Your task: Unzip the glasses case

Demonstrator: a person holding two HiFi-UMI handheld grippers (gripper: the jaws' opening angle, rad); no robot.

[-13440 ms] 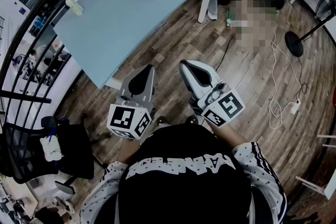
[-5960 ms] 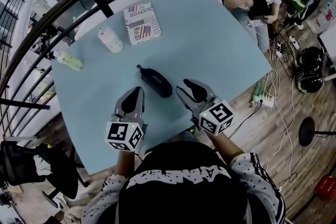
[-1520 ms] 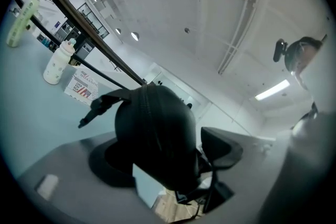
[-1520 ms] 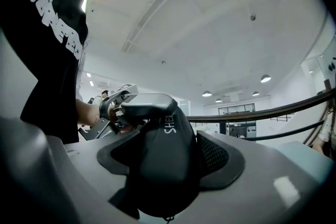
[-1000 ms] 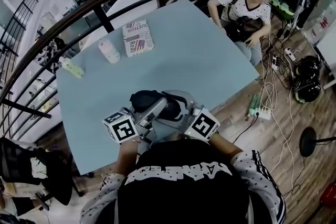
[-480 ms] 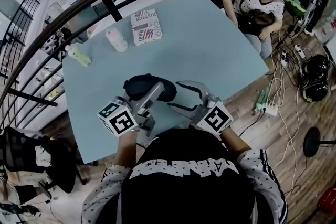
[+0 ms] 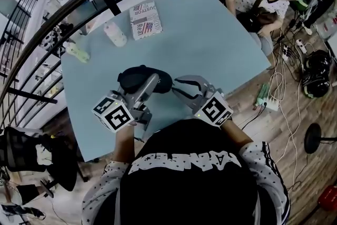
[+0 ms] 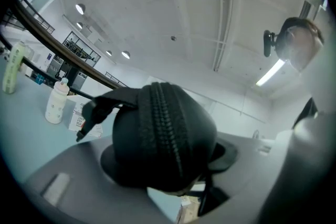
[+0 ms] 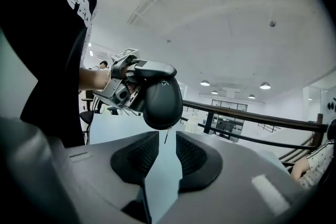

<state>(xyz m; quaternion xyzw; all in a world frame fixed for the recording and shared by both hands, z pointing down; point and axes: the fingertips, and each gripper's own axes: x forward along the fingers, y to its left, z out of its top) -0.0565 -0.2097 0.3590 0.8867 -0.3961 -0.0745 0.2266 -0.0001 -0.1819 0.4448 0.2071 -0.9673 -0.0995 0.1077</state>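
The black zipped glasses case [image 7: 136,77] is held off the pale blue table [image 7: 210,34], with my left gripper [image 7: 150,83] shut on it. In the left gripper view the case [image 8: 163,134] fills the jaws, zipper seam facing the camera and a strap loop [image 8: 94,113] sticking out left. My right gripper [image 7: 176,85] is at the case's near end. In the right gripper view the case [image 9: 160,94] hangs just beyond my right gripper [image 9: 167,150]. Its thin zipper pull [image 9: 166,137] dangles at the mouth of the gap. The right jaws have just been closing; a narrow gap remains and the pads do not touch the pull.
A printed book [image 7: 145,19], a white bottle [image 7: 115,34] and a pale green bottle [image 7: 76,51] stand at the table's far side. A dark railing [image 7: 63,13] curves behind it. A seated person [image 7: 263,2] is at the far right, with cables on the wood floor [image 7: 295,87].
The left gripper has carried the case up and to the left. The right gripper has followed to the case's end, and its jaws have narrowed.
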